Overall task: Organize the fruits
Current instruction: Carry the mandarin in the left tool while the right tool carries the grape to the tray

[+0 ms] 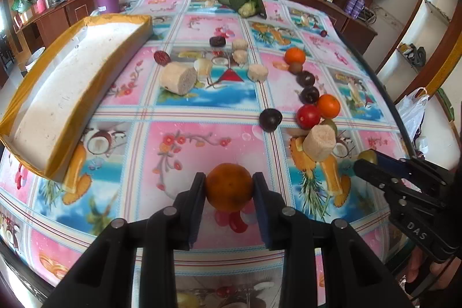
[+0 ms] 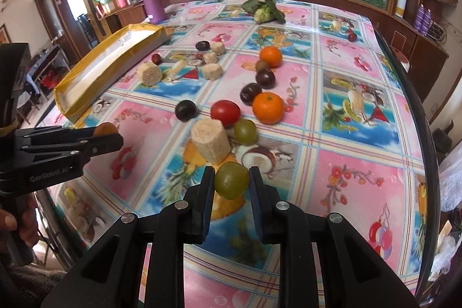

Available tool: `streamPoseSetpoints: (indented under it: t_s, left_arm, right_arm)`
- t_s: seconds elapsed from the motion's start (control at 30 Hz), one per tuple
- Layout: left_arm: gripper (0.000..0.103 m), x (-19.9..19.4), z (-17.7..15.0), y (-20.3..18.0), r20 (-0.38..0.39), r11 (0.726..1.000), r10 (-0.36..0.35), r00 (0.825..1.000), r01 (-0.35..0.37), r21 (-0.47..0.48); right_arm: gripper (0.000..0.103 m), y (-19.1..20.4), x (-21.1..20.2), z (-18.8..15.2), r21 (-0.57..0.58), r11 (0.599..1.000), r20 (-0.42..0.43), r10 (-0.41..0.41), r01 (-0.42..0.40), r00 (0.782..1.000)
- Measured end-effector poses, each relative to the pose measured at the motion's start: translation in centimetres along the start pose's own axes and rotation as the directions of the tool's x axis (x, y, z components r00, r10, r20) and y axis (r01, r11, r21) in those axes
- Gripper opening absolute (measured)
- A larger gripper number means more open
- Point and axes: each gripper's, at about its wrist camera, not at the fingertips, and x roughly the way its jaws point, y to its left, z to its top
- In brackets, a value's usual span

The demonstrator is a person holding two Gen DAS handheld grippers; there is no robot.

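- Left hand-held gripper (image 1: 229,186) is closed on an orange (image 1: 229,187), above the worktop (image 1: 179,140).
- Right hand-held gripper (image 2: 232,183) grips a green fruit (image 2: 231,180), near a tomato (image 2: 225,113).

Both views are bright with soft daylight; the glossy tablecloth (image 1: 179,152) shows a pale sheen at far right, and shadows under the fruit are faint. Fisheye bending curves the table edges and darkens the corners. The centre is sharp, while the near fingers (image 2: 206,201) look slightly soft.
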Motion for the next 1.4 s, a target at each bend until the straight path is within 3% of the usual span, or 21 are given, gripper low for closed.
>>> streamPoseSetpoints:
  t_s: [0.43,0.73,1.13,1.4]
  left_arm:
    - [0.035,-3.1,2.0,7.4,0.091,1.000,-0.018,0.996,0.020,-0.017]
    - [0.035,-3.9,3.3,16.0,0.118,0.993,0.054,0.992,-0.041,-0.109]
    - [0.035,-1.2,5.6,25.2,0.064,0.970,0.173,0.983,-0.159,-0.185]
    - [0.035,0.8,6.0,27.1,0.024,0.969,0.176,0.984,-0.168,-0.181]
  right_arm:
    - [0.023,7.2,1.7,4.2,-0.053,0.998,-0.003,0.021,-0.021,1.000]
    - [0.023,14.6,5.2,9.6,-0.144,0.986,-0.031,0.081,-0.084,0.996]
    - [0.023,24.7,12.3,16.3,-0.245,0.949,-0.065,0.186,-0.197,0.980]
    - [0.023,26.1,17.7,18.0,-0.193,0.961,-0.146,0.172,-0.198,0.974]
